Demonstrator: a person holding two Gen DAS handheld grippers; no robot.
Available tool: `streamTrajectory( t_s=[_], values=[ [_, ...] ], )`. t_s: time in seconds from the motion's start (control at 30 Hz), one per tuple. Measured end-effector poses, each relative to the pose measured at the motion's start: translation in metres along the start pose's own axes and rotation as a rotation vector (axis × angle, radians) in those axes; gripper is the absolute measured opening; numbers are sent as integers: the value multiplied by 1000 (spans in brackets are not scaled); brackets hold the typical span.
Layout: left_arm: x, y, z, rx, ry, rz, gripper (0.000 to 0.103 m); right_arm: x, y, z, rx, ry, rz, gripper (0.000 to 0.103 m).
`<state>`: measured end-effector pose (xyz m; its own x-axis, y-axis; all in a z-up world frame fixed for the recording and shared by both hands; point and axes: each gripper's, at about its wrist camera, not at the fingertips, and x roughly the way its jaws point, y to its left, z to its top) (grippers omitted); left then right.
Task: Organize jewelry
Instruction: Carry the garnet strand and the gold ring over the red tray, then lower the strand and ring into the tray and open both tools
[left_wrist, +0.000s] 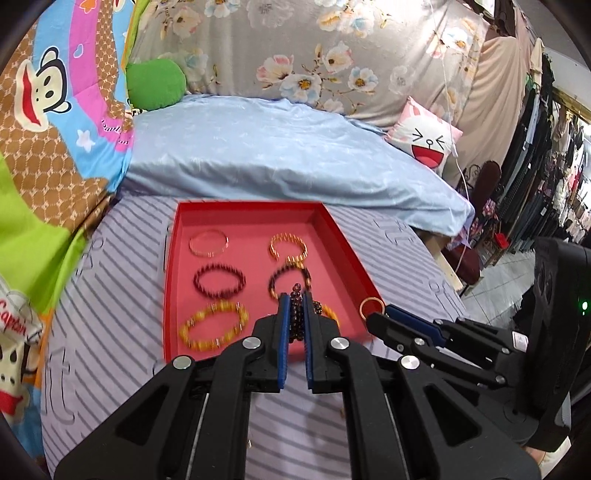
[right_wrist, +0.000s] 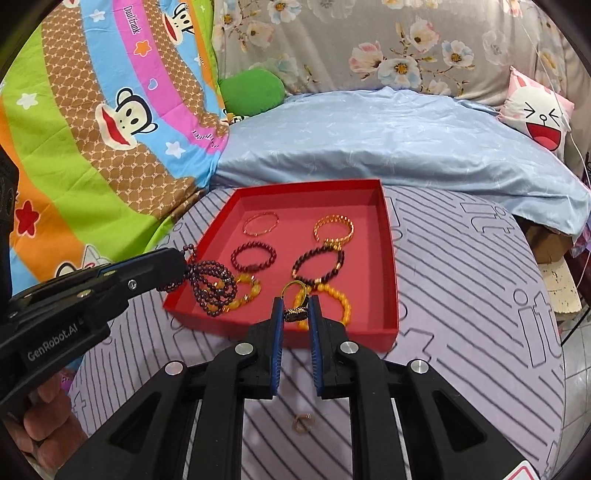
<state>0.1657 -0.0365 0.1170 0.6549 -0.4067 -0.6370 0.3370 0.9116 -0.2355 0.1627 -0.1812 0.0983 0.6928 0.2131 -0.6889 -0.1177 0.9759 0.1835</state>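
Where left tongs (left_wrist: 294, 295) grip, bead strand (left_wrist: 296, 314) part hidden

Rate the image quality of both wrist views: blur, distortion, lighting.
Left wrist view: strong fisheye bending with dark corners, red tray and yellow bracelet slightly motion-smeared, even indoor light. Right wrist view: same bending, tray sharper, no harsh glare.

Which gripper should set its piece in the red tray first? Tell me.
Probably the right gripper: its gold ring hangs over the red tray. The left gripper, holding the dark bead strand, sits at the tray's edge.
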Motion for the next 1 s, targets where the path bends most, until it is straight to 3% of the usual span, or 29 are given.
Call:
streamTrajectory(
  t_s=[0.5,1.0],
  values=[
    [91,30,62,4,30,16,7,89,-15,71,29,44,6,12],
    [156,53,70,-11,116,25,7,158,-24,88,43,174,-9,12]
  ],
)
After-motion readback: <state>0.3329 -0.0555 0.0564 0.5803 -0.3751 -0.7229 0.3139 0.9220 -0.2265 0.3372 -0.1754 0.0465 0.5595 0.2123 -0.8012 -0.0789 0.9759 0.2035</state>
